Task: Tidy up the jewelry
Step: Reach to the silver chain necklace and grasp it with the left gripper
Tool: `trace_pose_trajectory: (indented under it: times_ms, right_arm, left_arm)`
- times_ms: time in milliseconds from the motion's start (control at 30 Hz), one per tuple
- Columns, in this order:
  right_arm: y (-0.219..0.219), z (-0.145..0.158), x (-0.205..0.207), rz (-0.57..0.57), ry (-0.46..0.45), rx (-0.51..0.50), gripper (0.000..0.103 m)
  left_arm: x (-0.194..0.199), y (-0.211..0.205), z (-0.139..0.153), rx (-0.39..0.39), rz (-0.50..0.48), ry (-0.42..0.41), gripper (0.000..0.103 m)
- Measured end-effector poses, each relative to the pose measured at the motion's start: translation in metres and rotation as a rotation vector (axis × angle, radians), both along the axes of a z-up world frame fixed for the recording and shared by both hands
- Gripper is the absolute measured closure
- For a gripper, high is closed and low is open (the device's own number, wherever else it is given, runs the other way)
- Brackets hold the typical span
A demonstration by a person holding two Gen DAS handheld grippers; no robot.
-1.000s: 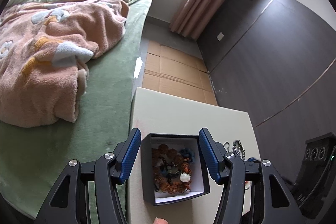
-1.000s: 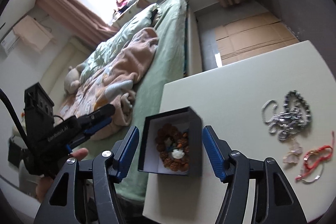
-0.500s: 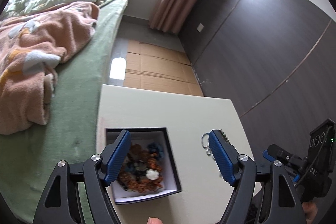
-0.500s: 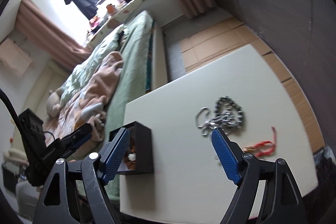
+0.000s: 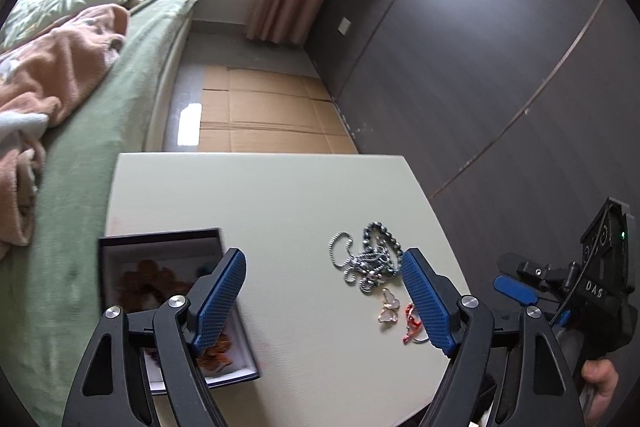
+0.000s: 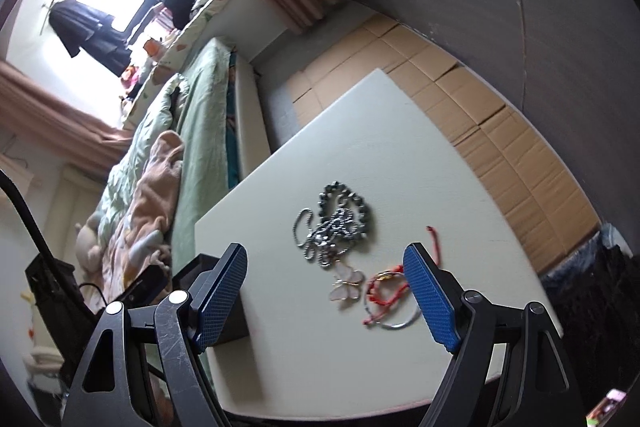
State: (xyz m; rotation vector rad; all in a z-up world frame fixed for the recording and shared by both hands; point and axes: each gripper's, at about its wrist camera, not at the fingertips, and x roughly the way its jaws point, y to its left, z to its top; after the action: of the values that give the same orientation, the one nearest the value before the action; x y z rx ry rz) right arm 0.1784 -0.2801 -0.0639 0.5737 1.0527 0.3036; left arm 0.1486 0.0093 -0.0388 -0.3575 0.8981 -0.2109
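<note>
Cream tabletop point(image 6: 460, 187) carries a black jewelry box point(image 5: 120, 247) at its bed-side edge and a tangle of silver chains point(image 6: 334, 227) mid-table, with a red cord bracelet point(image 6: 386, 293) nearest. Right gripper point(image 6: 325, 293), jaws spread and empty, frames the bracelet; left gripper point(image 5: 320, 297), likewise spread, hangs between box and chains. Only the left view shows the box's beaded contents.

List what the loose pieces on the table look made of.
Silver ball chain: shiny metal by its glint. Dark bead bracelet: glossy grey beads, stone or metal, unclear. Butterfly pendant: translucent pale wings, gold-toned rim, perhaps glass or shell. Red bracelet: braided cord.
</note>
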Motion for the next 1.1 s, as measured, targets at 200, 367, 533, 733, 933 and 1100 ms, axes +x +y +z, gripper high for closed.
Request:
trace_pose_trajectory:
  times_ms: [200, 367, 533, 733, 933, 1100]
  right_arm:
    - [-0.016, -0.01, 0.005, -0.015, 0.036, 0.002, 0.022]
    - [-0.03, -0.014, 0.01, -0.041, 0.05, 0.022, 0.022]
    - [-0.038, -0.026, 0.018, -0.05, 0.085, 0.069, 0.022]
    - [-0.038, -0.047, 0.029, -0.036, 0.154, 0.053, 0.022]
    - [-0.037, -0.051, 0.028, -0.022, 0.165, 0.009, 0.022]
    - [-0.035, -0.055, 0.028, -0.009, 0.177, -0.031, 0.022]
  left_arm:
    - [0.011, -0.028, -0.018, 0.017, -0.049, 0.038, 0.022]
    - [0.025, -0.053, -0.036, 0.049, -0.073, 0.08, 0.027]
    - [0.036, -0.071, -0.055, 0.08, -0.079, 0.132, 0.032]
    - [0.05, -0.088, -0.078, 0.101, -0.075, 0.179, 0.042]
    - [0.057, -0.099, -0.094, 0.124, -0.056, 0.201, 0.051]
    - [0.057, -0.11, -0.098, 0.177, -0.06, 0.17, 0.052]
